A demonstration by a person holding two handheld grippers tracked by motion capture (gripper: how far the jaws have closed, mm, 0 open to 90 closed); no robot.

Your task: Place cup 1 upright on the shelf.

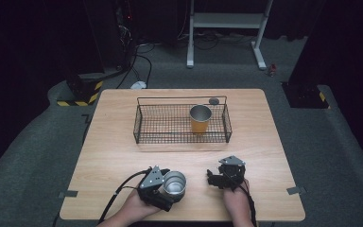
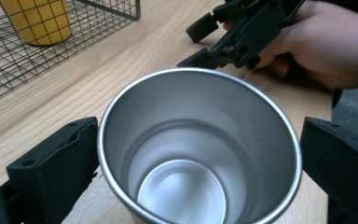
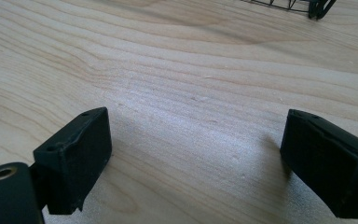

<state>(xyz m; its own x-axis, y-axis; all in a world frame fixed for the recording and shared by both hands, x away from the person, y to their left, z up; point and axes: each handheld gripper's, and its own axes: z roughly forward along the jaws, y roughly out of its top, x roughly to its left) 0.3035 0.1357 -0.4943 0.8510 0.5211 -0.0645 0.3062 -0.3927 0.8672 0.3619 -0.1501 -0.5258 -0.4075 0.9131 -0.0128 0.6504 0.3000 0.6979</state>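
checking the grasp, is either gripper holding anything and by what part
The left gripper has the steel cup between its jaws, on opposite sides of its wall near the rim; contact cannot be told. The right gripper is open, holding nothing.

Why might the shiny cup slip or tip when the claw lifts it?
The steel cup looks smooth and glossy, so it could slide between the left claw. Its walls look thin, so it's probably light and stiff. It narrows toward the base, so it may tip if bumped.

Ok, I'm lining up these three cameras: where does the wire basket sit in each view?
High view: wire basket at the middle of the table.
Left gripper view: top left corner, behind the steel cup that the left gripper holds.
Right gripper view: one corner at the top right edge.
Shared landmark: the open right gripper.
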